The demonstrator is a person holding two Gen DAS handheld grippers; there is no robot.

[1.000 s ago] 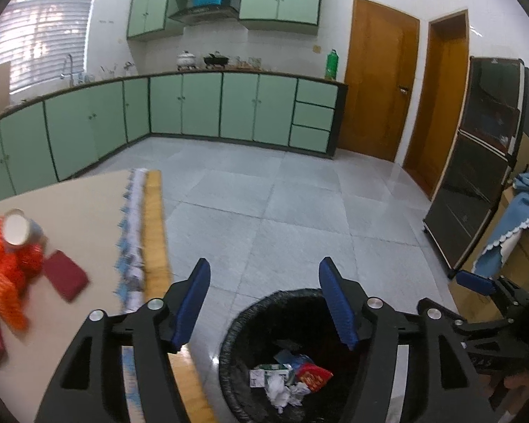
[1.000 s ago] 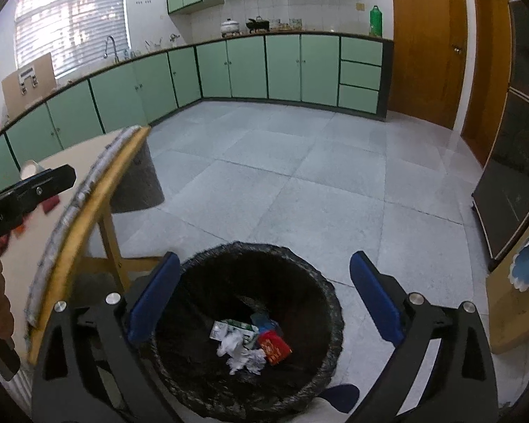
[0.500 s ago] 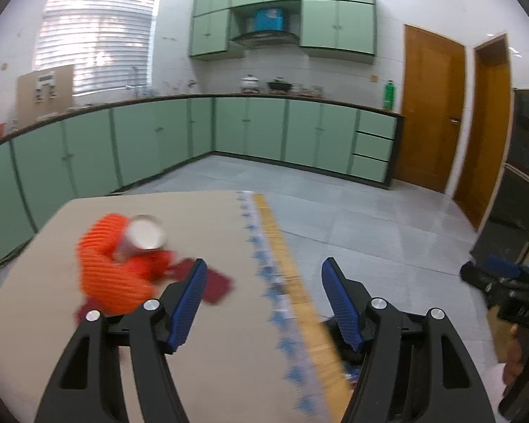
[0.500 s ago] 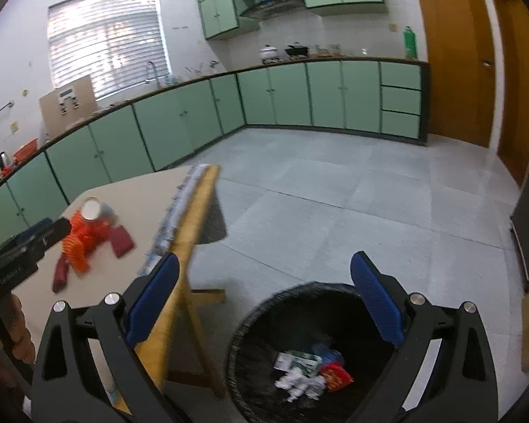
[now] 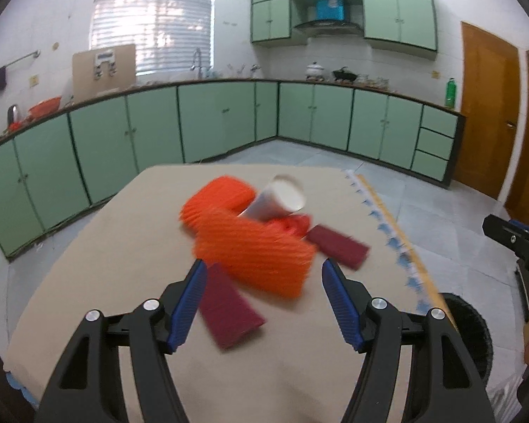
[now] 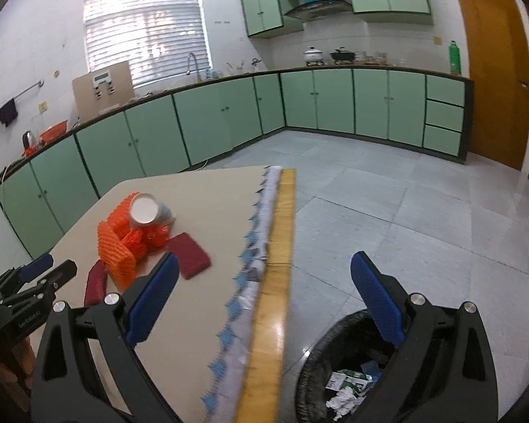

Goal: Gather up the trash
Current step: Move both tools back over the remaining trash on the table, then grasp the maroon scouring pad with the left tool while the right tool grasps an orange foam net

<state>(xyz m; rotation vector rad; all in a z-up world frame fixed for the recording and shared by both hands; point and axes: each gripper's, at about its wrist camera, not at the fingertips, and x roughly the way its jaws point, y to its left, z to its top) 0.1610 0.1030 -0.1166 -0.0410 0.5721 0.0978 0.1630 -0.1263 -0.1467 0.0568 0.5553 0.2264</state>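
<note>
On the beige table (image 5: 123, 264) lie orange foam netting (image 5: 254, 246), a tipped paper cup (image 5: 278, 201) and two dark red packets (image 5: 229, 310) (image 5: 338, 246). My left gripper (image 5: 264, 303) is open and empty, just above and in front of the netting. The pile also shows in the right wrist view: netting (image 6: 118, 243), cup (image 6: 146, 209), red packet (image 6: 188, 255). My right gripper (image 6: 264, 303) is open and empty over the table's right edge. The black trash bin (image 6: 321, 363) stands on the floor to the right, holding crumpled paper and wrappers.
The table's wooden edge (image 6: 278, 264) with a fringed cloth border runs beside the bin (image 5: 472, 331). Green cabinets (image 5: 229, 120) line the far walls. Grey tiled floor (image 6: 405, 211) lies to the right, with wooden doors (image 6: 490, 63) beyond.
Both grippers have swung left from over the bin to the table. The left gripper now faces the orange netting pile closely. Both stay open and empty.
</note>
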